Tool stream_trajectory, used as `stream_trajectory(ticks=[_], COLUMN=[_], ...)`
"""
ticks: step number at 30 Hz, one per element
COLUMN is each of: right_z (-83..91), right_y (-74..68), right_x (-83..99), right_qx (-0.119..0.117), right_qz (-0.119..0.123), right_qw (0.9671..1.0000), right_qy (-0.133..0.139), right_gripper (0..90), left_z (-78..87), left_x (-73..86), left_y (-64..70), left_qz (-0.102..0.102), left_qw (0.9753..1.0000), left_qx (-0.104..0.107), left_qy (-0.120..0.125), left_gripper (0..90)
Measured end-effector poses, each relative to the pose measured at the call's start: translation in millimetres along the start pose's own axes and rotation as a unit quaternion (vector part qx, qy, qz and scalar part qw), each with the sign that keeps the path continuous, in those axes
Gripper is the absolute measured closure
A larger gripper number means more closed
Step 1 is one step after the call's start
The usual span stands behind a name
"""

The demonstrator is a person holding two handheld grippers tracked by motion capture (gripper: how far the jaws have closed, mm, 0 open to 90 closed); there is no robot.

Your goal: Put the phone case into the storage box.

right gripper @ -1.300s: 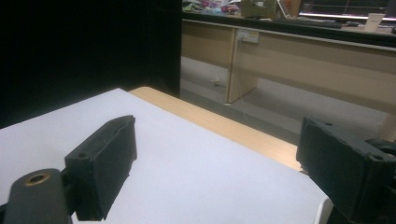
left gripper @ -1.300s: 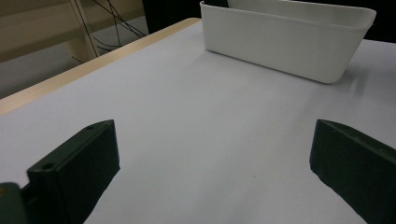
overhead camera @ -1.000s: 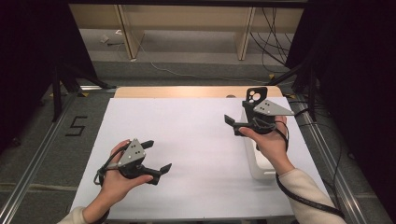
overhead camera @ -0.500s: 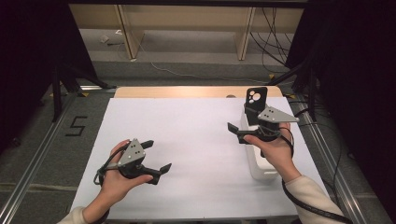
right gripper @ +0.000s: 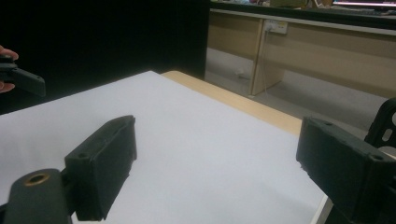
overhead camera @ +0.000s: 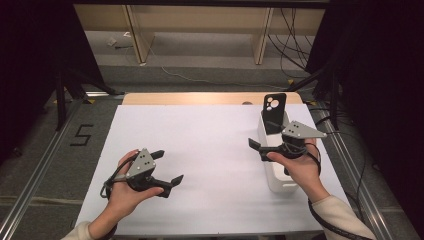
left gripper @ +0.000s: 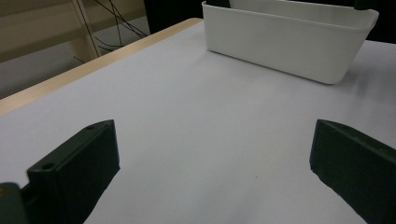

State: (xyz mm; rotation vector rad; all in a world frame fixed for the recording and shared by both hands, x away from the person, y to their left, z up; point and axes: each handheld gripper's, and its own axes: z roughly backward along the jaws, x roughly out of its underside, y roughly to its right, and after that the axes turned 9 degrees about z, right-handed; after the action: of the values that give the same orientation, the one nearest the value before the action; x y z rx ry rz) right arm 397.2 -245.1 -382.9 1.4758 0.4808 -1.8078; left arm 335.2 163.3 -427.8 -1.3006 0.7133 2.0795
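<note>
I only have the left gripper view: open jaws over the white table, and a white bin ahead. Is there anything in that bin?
Observer: Yes. In the high view a black phone case stands upright at the far end of the white bin.
Operator: Where is the right gripper?
Observer: The right gripper is held above the bin's left wall, just nearer than the case, pointing toward the table's middle.
Operator: Is it holding anything?
Observer: No. The right gripper view shows its jaws wide apart with nothing between them.
</note>
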Motion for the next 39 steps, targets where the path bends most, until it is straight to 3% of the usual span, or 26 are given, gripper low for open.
stream_trajectory(ticks=[27,39], right_z=[19.4,25.5], right_y=[-7.4,-11.7], right_x=[17.8,17.1], right_qx=[-0.014,-0.015], right_qz=[0.006,0.010], right_qw=[0.9998,0.9998], right_qy=[-0.012,-0.009], right_gripper=[13.4,13.5], left_z=[-0.2,0.0], left_x=[0.3,0.3], left_y=[-0.7,-1.0], left_qz=[0.004,0.004], left_qw=[1.0000,1.0000], left_qx=[-0.002,-0.002], left_qy=[0.002,0.001], left_gripper=[1.0,1.0])
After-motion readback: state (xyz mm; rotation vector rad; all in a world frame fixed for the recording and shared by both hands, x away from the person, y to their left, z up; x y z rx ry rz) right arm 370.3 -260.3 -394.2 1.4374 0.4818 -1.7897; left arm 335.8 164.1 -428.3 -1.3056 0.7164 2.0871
